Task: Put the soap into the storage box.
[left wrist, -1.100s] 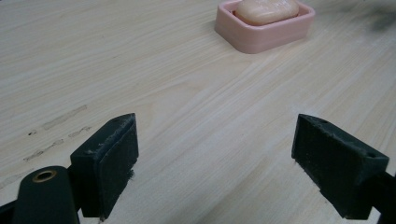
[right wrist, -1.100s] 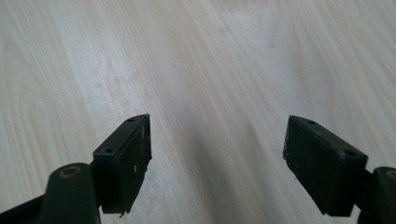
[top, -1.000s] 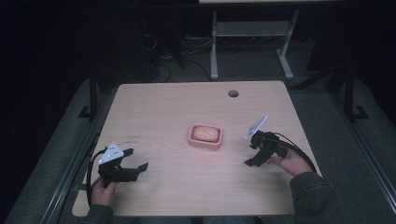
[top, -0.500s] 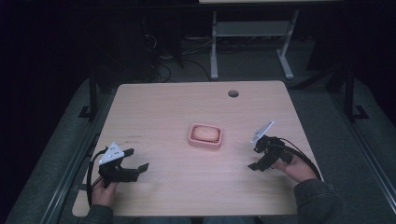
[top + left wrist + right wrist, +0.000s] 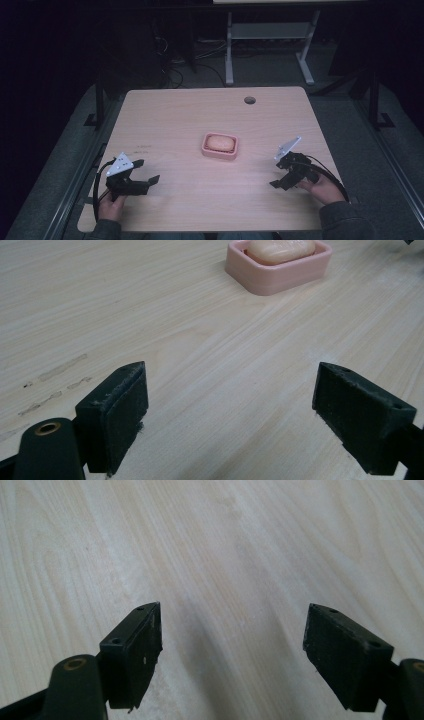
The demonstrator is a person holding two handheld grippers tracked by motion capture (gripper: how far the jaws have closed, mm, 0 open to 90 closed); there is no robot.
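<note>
A pink soap dish (image 5: 206,148) with a pale bar of soap (image 5: 220,142) in it sits at the middle of the wooden table (image 5: 175,115). My left gripper (image 5: 147,171) rests near the front left corner, open and empty, pointing toward the dish. In the left gripper view its jaws stand wide apart (image 5: 230,375), with the dish (image 5: 280,280) and soap (image 5: 281,249) far ahead. My right gripper (image 5: 277,175) is near the front right, right of the dish, open and empty. In the right gripper view it (image 5: 232,612) hangs over bare wood.
A round cable hole (image 5: 249,100) lies near the table's far edge. Behind the table stands a metal desk frame (image 5: 229,50) on a dark floor. Faint scuff marks (image 5: 55,370) show on the wood left of my left gripper.
My right gripper has drawn back toward the person and slightly right, away from the soap dish. The left gripper and the dish have stayed put.
</note>
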